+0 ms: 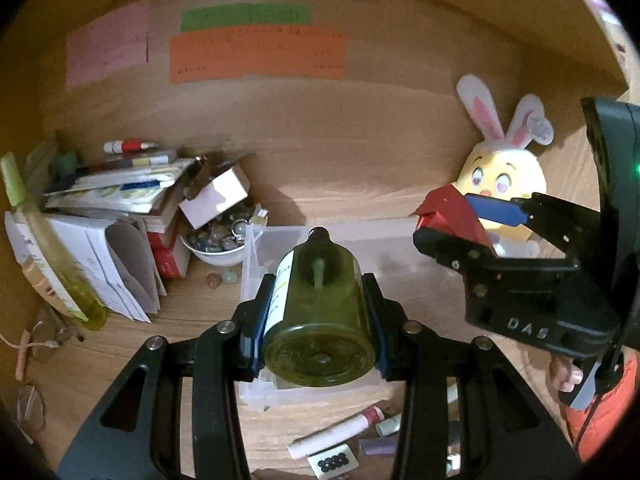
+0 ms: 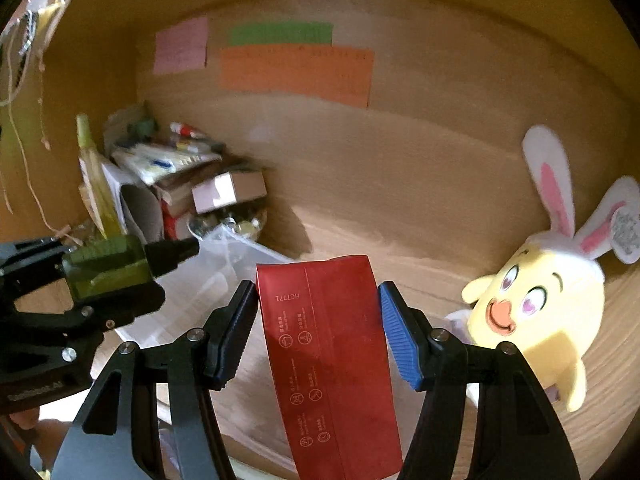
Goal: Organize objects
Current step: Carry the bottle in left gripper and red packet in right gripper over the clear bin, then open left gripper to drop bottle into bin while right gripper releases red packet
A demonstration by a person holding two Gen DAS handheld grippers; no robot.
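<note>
Wooden desk lies bare beyond tools gripping green bottle, red pouch.

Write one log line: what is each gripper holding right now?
left gripper: shut on green bottle | right gripper: shut on red packet | below: clear plastic bin

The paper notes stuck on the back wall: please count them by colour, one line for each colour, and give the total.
Pink note: 1
Green note: 1
Orange note: 1
Total: 3
</note>
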